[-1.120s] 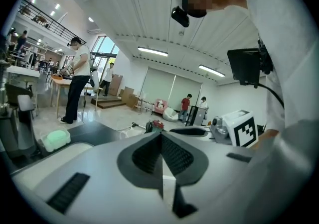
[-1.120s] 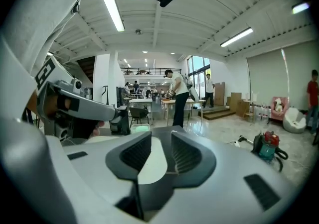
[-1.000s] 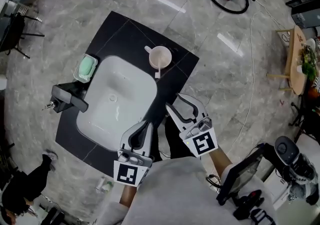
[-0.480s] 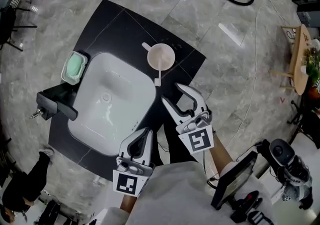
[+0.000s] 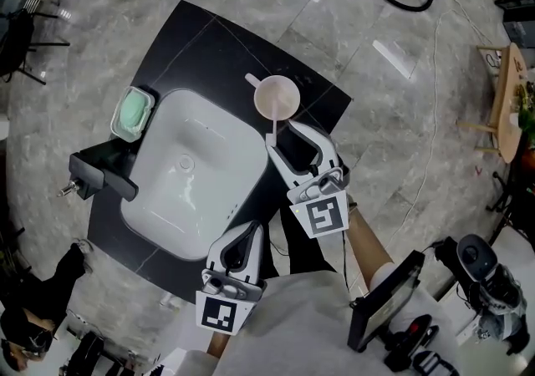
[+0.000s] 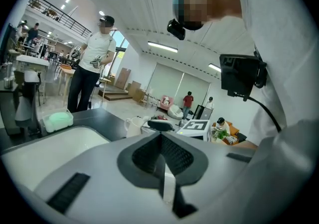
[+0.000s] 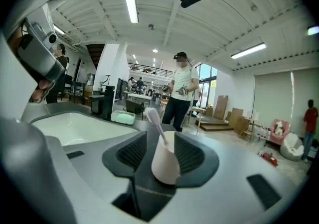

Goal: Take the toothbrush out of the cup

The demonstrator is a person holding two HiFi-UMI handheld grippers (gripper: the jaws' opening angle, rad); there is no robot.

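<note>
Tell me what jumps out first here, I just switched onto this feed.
A white sink sunk in a black counter fills the middle of the head view. Beside its far right corner stands a pale cup with a toothbrush leaning out. The right claw, jaws just opening and gripping nothing, lines up right before the cup. The left claw hangs shut at the near edge.

Open counter (image 5: 209, 40) around cup (image 5: 277, 97), basin (image 5: 192, 165) just beside, apparently clear above
</note>
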